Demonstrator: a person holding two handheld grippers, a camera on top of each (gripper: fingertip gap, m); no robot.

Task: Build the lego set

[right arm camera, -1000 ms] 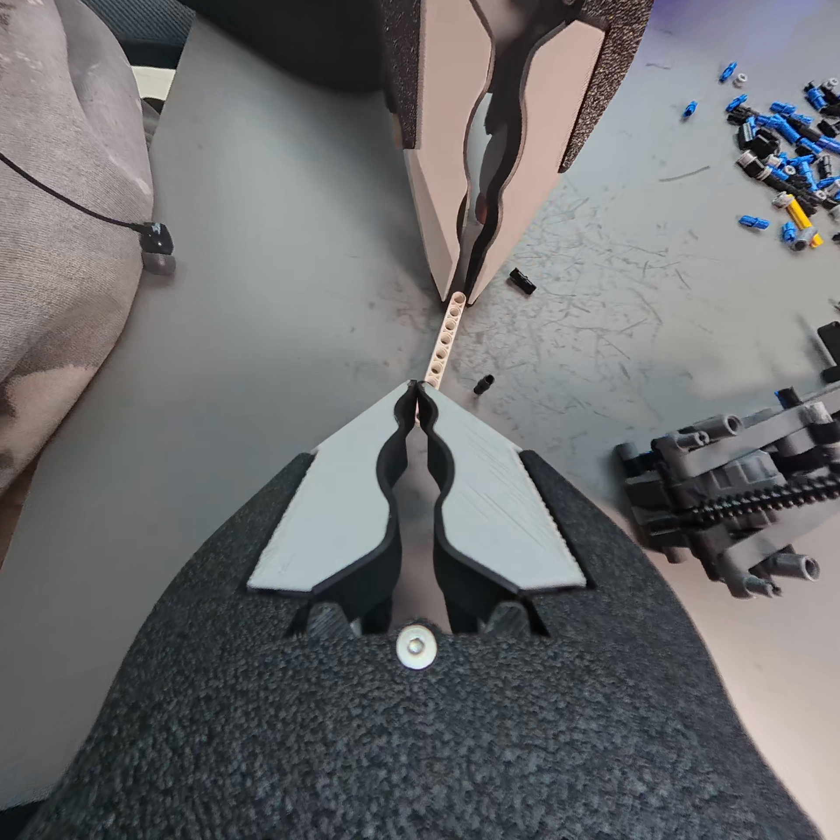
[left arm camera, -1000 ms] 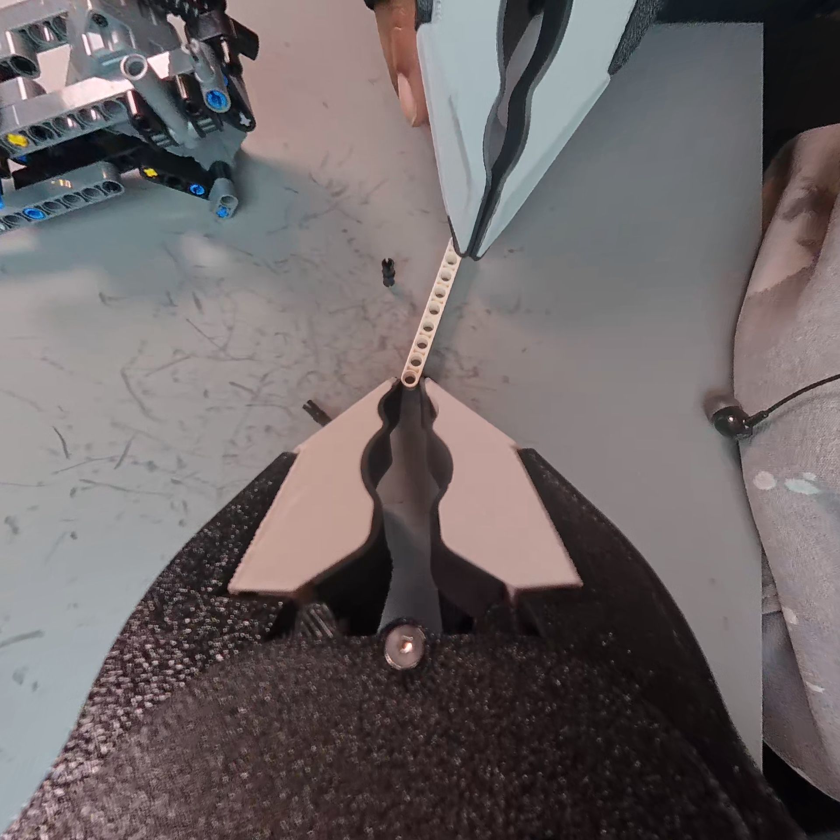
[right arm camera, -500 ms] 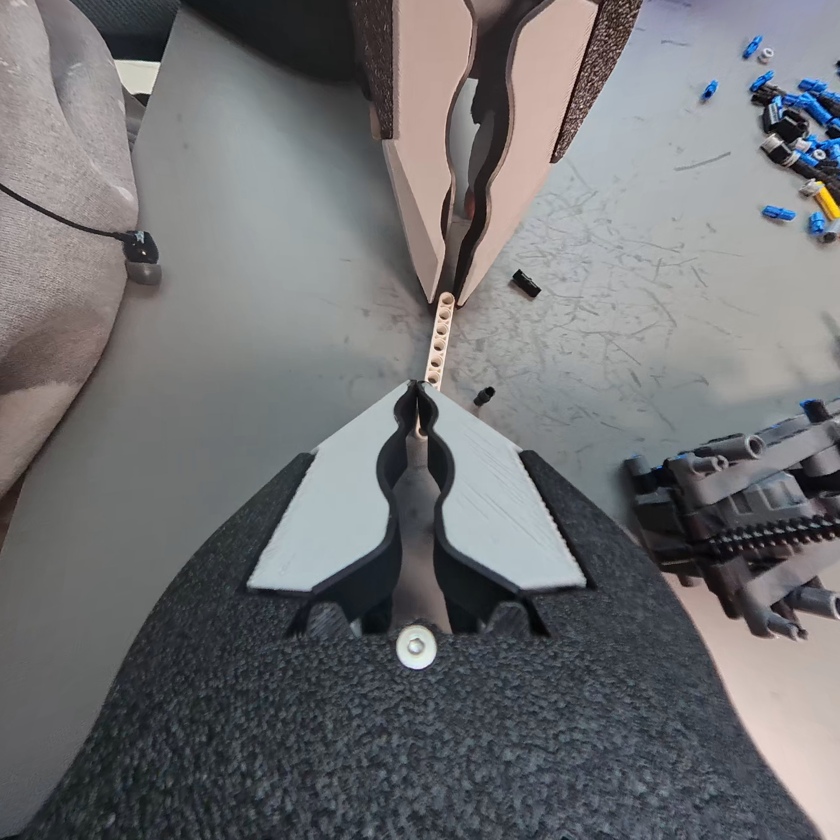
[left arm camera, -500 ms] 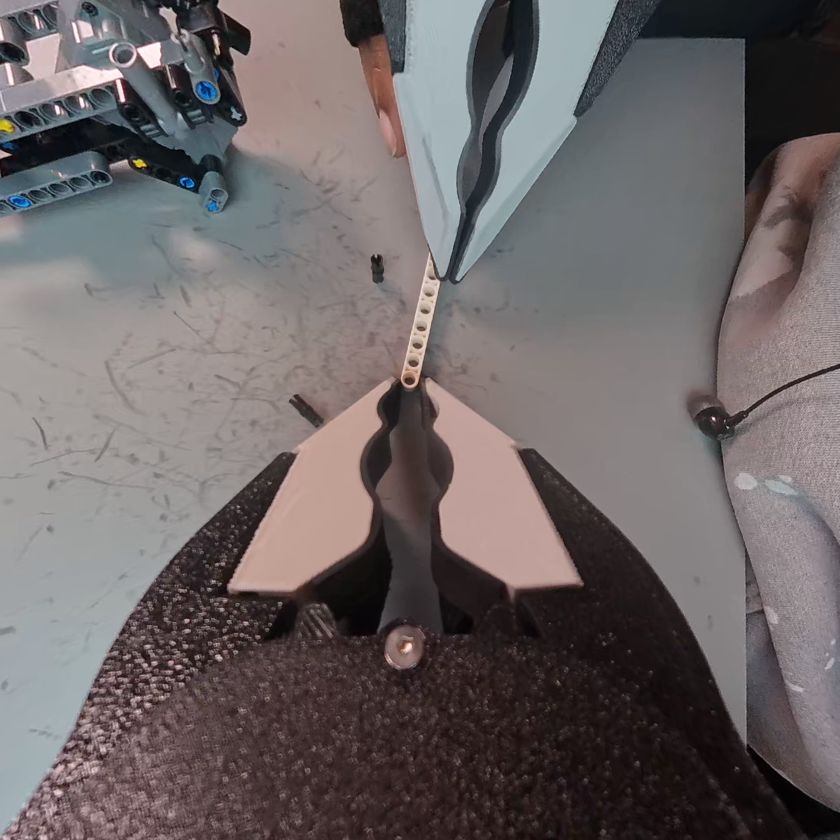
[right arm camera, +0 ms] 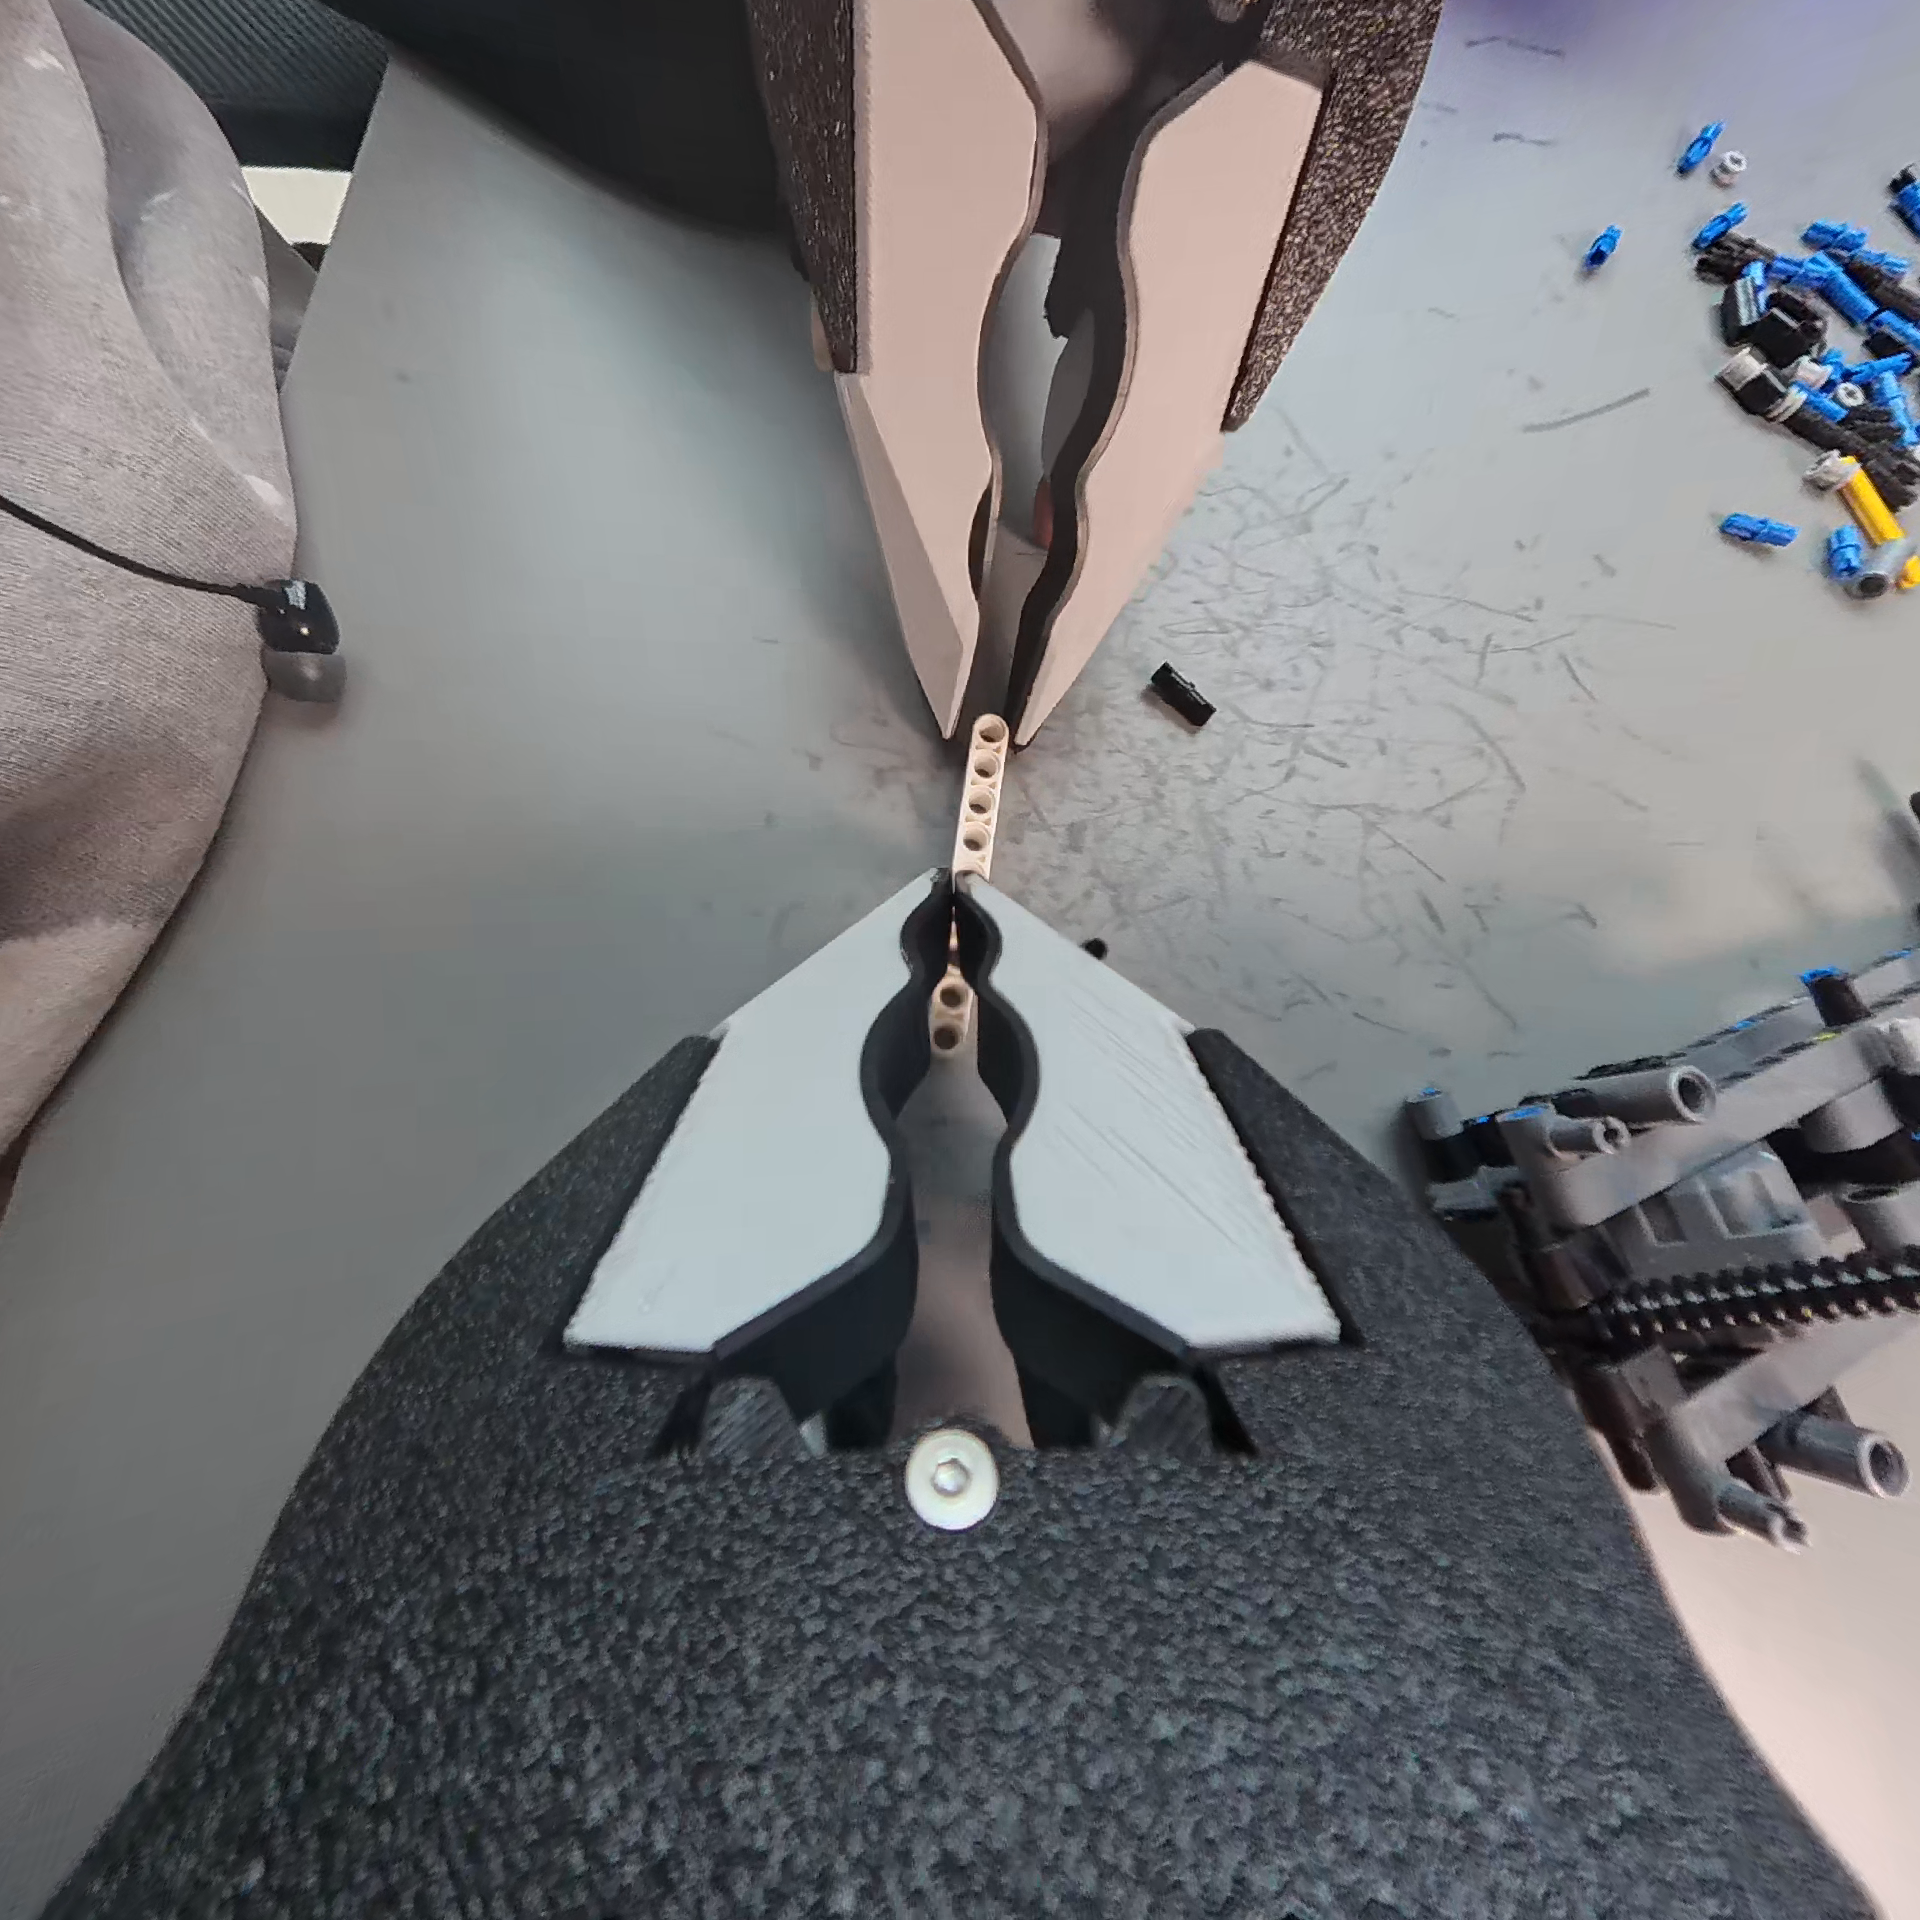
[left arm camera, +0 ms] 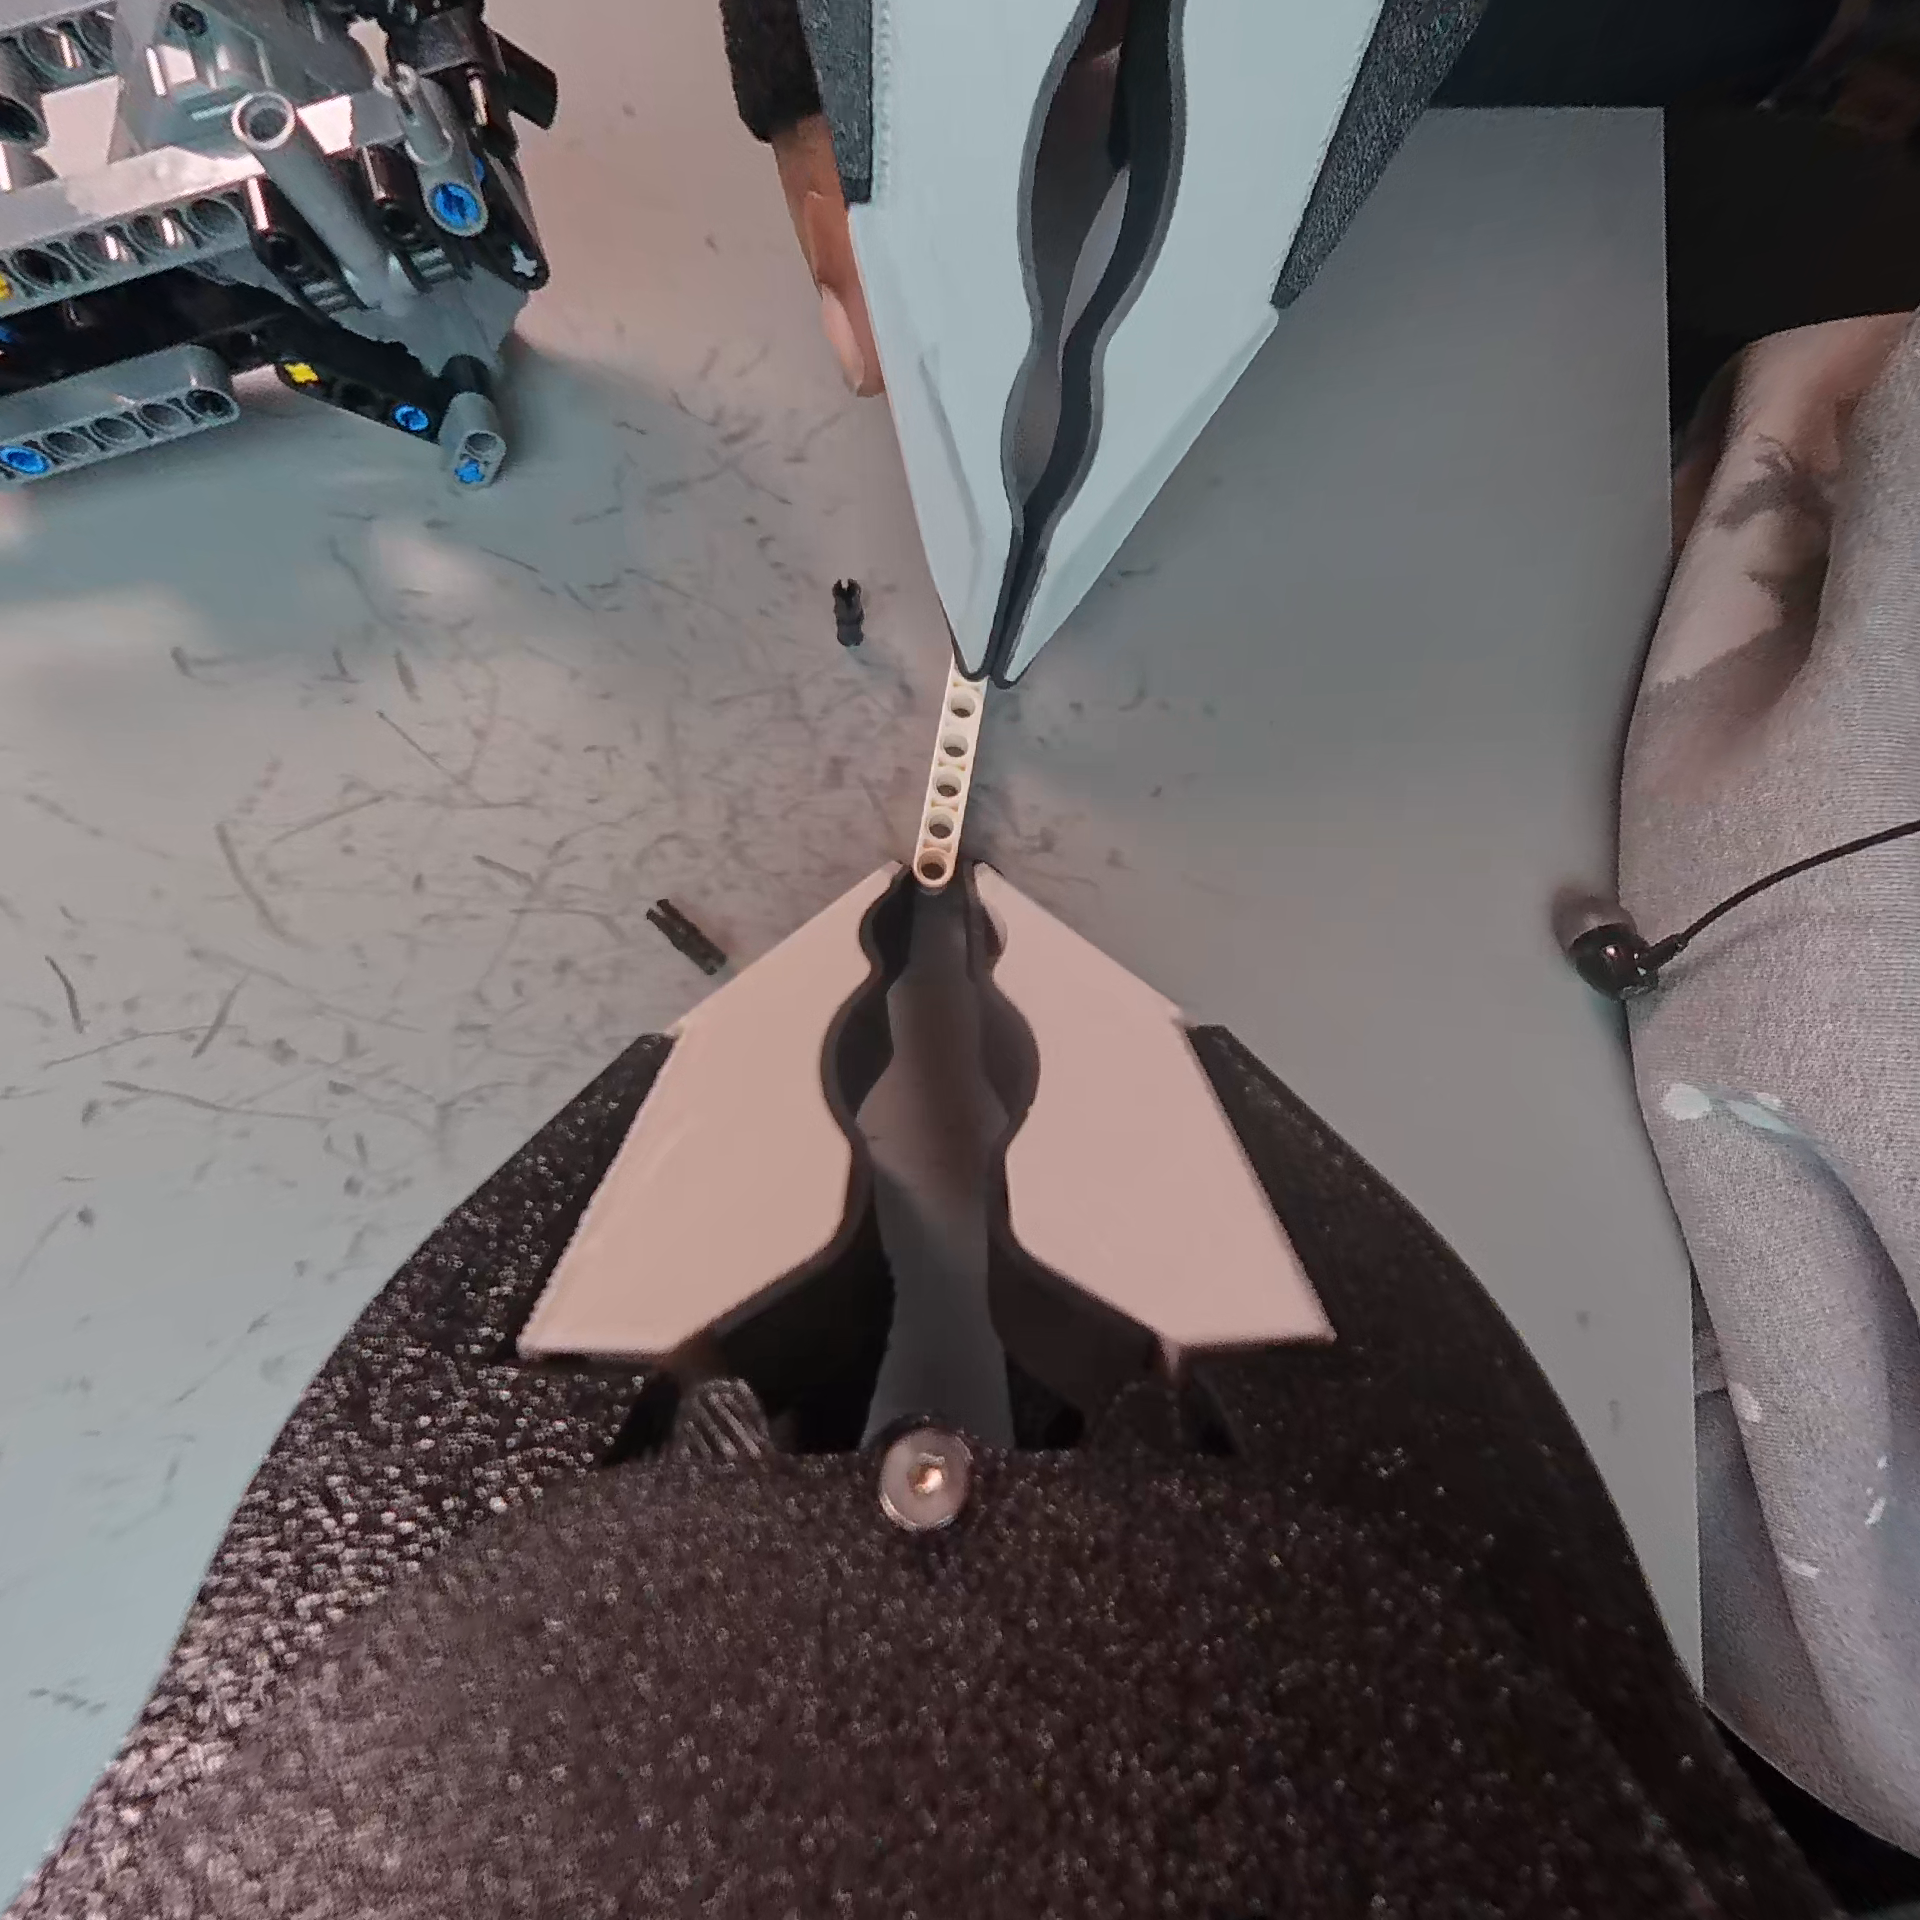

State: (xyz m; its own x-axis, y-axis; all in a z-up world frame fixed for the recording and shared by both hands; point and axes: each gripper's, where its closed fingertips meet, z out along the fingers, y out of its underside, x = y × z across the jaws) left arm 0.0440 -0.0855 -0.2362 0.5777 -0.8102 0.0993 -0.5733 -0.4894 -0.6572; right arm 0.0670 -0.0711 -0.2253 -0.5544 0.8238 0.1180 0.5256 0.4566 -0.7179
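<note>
No brand, label or legible writing shows on any part in either view. A slim cream-white beam (left arm camera: 954, 781) pierced by a row of round holes hangs between two grippers that face each other tip to tip above a scratched grey table (left arm camera: 312, 831). The right gripper (right arm camera: 956, 883) has its fingers pressed onto the beam partway along, so that one end with two holes pokes back into the hollow between its fingers (right arm camera: 1091, 1122) while the rest reaches forward. The left gripper (left arm camera: 940, 873) stands slightly parted around the beam's other end, whose rounded tip sits just between its fingertips; whether they touch it cannot be told. In the left wrist view, one black pin (left arm camera: 849, 613) lies ahead and to the left of the left gripper's tips and a second black pin (left arm camera: 686, 935) just beside its left finger. Farther ahead on the left stands a partly built grey and black model (left arm camera: 260, 239) dotted with blue pins. In the right wrist view, the same model sits to the right of the right gripper, and a loose pile of blue and black small parts (right arm camera: 1818, 343) lies far ahead on the right. A grey garment (left arm camera: 1787, 935) with a black cord borders the table's edge.
</note>
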